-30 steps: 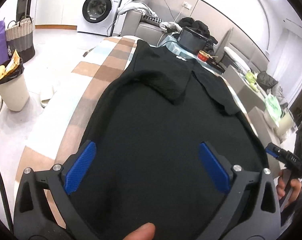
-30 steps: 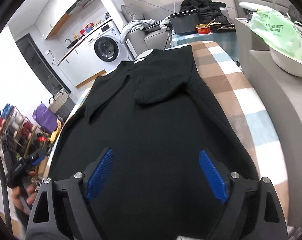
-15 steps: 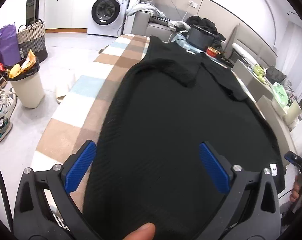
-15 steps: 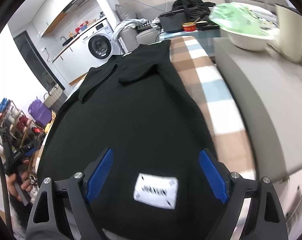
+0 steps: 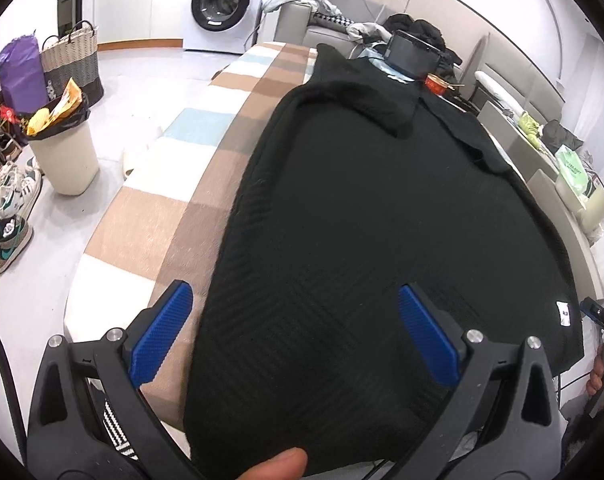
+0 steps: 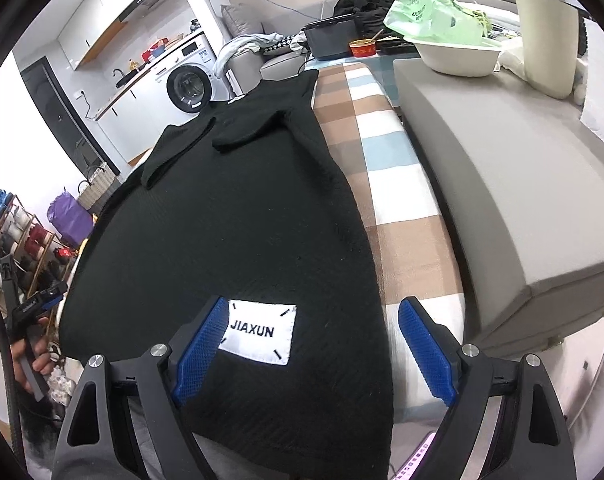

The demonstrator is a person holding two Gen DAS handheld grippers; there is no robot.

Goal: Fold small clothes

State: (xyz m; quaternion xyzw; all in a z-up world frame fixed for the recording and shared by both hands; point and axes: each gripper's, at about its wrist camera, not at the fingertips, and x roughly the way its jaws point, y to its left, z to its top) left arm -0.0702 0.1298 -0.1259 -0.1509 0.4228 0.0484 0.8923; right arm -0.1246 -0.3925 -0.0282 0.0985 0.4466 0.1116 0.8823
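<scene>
Only the right wrist view shows the white stitched label (image 6: 257, 334) reading JIAXUN near the hem of the black knit garment (image 6: 237, 216); the left wrist view alone shows the bin (image 5: 63, 156) and sneakers (image 5: 7, 236) on the floor. The garment, textured in a herringbone weave, lies flat lengthwise on the checked brown, white and blue desk cover (image 5: 169, 220), both sleeves folded inward. The left hand-held gripper (image 5: 291, 334) and right hand-held gripper (image 6: 314, 354) both stand spread, ribbed blue pads pinching nothing.
</scene>
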